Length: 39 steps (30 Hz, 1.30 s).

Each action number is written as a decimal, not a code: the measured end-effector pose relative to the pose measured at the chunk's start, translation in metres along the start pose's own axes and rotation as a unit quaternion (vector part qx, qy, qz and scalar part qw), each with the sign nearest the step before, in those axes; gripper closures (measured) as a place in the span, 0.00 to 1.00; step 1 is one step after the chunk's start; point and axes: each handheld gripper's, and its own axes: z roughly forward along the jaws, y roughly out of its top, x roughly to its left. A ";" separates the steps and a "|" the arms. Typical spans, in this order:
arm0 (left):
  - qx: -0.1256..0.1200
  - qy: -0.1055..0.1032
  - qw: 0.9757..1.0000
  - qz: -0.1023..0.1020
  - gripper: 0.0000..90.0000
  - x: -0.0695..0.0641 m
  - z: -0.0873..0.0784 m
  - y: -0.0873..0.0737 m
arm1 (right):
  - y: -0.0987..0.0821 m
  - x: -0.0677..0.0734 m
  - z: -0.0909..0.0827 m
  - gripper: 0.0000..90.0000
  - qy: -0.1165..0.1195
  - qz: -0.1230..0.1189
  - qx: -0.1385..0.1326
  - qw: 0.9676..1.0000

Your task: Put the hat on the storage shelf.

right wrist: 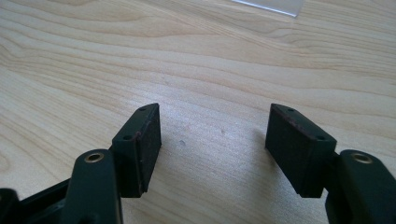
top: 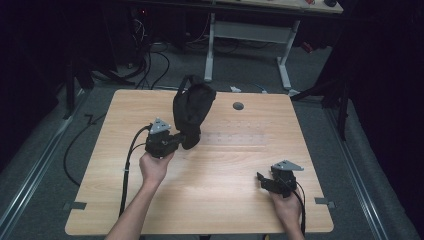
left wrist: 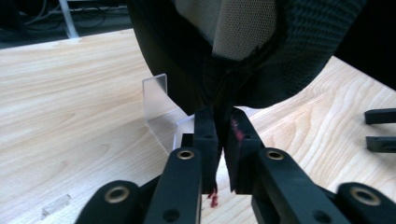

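Light wood-grain table (top: 225, 165) on grey carpet, dark room around it, second white-legged desk (top: 250, 30) at the back. Left gripper (top: 181, 140) sits left of table centre, held in the person's left hand (top: 154, 167), grey three-cornered plate on top, cable trailing off toward the near-left edge. Its jaws are pinched tight on a fold of the black fabric bag (top: 192, 112); in the left gripper view the cloth is squeezed between the pads (left wrist: 205, 135) with almost no gap, and the bag (left wrist: 243, 51) bulges up above them, showing a pale mesh lining inside. Bag stands upright, rising from the jaws toward the table's far side, with a strap loop at the top. Clear plastic angled piece (left wrist: 161, 109) sits on the wood just behind the bag's lower edge. Right gripper (top: 265, 179) is near the table's near-right corner, well apart from the bag, held in the right hand (top: 286, 202). Its jaws are spread wide with nothing between them; right gripper view shows bare wood between the pads (right wrist: 144, 144). Small round grey grommet (top: 238, 106) in the tabletop near the far edge.
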 end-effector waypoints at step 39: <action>0.021 0.021 0.999 -0.025 0.43 0.010 -0.042 -0.004 | 0.000 0.000 0.000 0.40 0.000 0.000 0.000 1.000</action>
